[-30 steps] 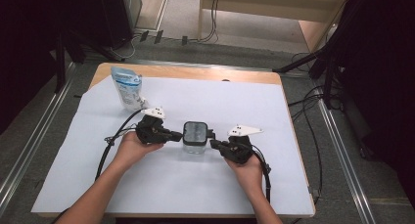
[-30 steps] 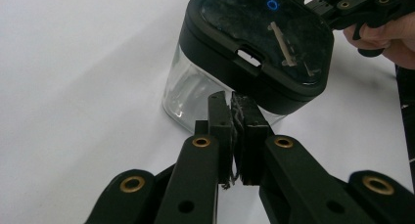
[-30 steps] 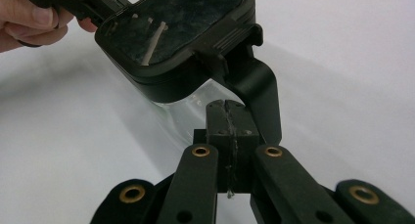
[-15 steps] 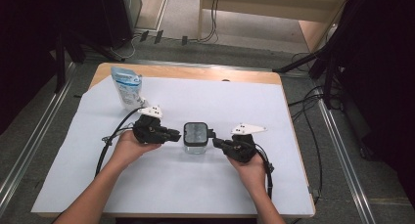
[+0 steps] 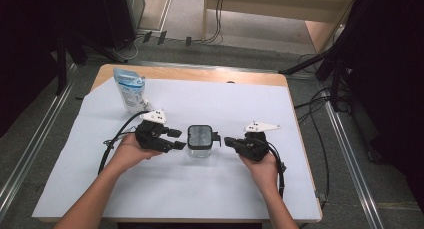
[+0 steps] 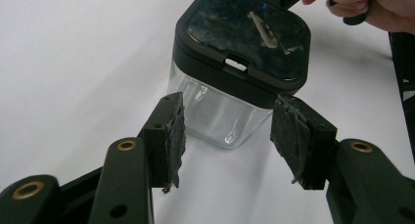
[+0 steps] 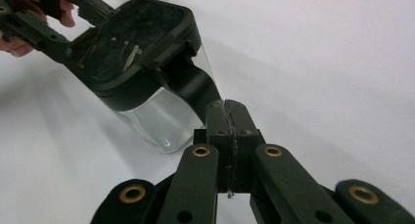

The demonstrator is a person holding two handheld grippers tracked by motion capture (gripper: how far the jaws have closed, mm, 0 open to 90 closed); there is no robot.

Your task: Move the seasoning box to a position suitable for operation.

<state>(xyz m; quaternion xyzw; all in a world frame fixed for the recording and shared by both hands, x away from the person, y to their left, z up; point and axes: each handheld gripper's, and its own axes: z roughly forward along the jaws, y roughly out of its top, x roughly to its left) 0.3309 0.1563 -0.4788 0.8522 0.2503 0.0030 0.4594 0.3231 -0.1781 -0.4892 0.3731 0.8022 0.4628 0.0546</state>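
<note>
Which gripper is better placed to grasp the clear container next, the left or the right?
Left. The left gripper has just been opening; its jaws stand apart facing the clear container, nothing between them. The right gripper is shut beside the container's latch.

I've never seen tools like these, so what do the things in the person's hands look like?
Each hand holds black tongs: the left tongs and the right tongs. Both have two hinged arms with brass-coloured rivets and worn dark pads. A pale three-cornered plate sits on top of each, and a black cable trails back from each. The forearms are bare, with no sleeves.
</note>
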